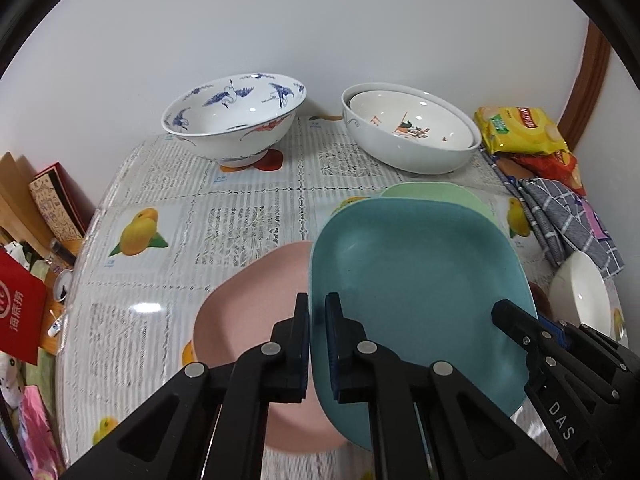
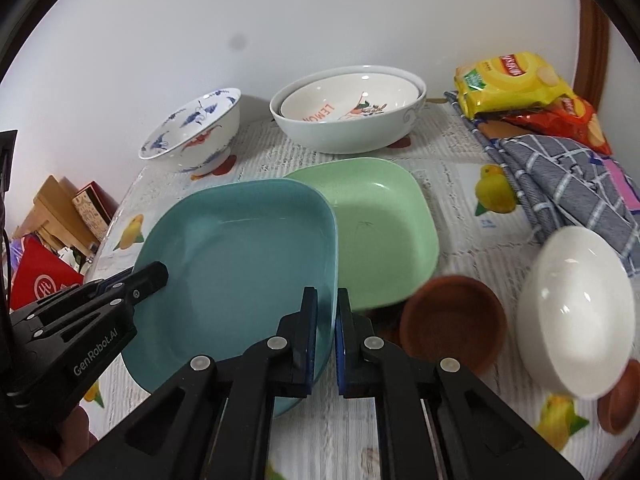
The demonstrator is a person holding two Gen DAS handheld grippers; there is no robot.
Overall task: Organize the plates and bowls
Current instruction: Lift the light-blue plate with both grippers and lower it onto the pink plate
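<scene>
I've got the teal plate (image 2: 240, 264) pinched from both sides. My right gripper (image 2: 327, 320) is clamped on its right rim and my left gripper (image 1: 317, 328) is clamped on its left rim, so the plate is carried between them, above the table (image 1: 160, 240).

Under the teal plate's left edge lies the pink plate (image 1: 248, 312); its far-right corner overlaps the green plate (image 2: 380, 220). So the three plates are not stacked yet, as I read it.

Right of the teal plate sit a brown dish (image 2: 452, 316) and a plain white bowl (image 2: 576, 320), both loose.

Beyond the teal plate, a lemon-print bowl (image 2: 348, 104) is already nested inside a bigger white bowl (image 2: 360, 136), and the blue crane bowl (image 1: 236, 116) stands alone to their left. Bowls partly sorted, plates to go.
</scene>
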